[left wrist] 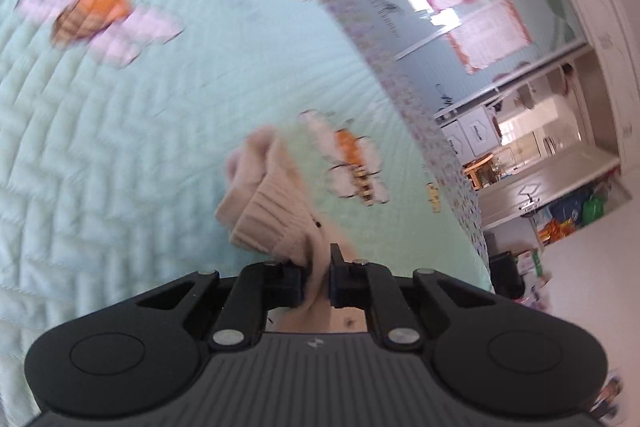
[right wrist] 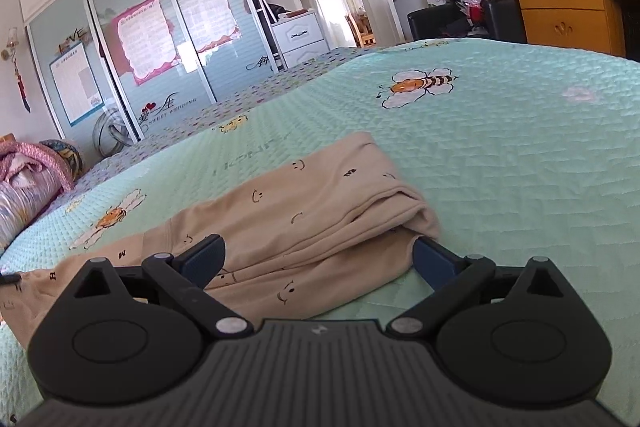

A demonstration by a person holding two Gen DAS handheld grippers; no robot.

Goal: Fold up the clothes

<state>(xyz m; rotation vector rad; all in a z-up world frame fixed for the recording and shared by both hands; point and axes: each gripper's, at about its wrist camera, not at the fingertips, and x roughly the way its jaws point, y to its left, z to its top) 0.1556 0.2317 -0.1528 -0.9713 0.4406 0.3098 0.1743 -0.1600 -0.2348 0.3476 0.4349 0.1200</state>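
A beige garment printed with small smiley faces (right wrist: 304, 223) lies on the mint green quilted bedspread (right wrist: 520, 155). In the left wrist view my left gripper (left wrist: 316, 277) is shut on the beige fabric, and the garment's ribbed cuff (left wrist: 268, 219) bunches up just past the fingers. In the right wrist view my right gripper (right wrist: 320, 259) stands open and low over the garment. Its left finger (right wrist: 204, 259) rests over the cloth and its right finger (right wrist: 434, 261) sits beside the garment's folded edge. Nothing is pinched between them.
The bedspread carries bee (right wrist: 420, 85) and flower (right wrist: 112, 217) prints. A pink bundle of bedding (right wrist: 28, 175) lies at the bed's left edge. Beyond the bed stand a mirrored wardrobe (right wrist: 160, 39), a white nightstand (right wrist: 302, 37), an open doorway and a wooden desk (right wrist: 568, 3).
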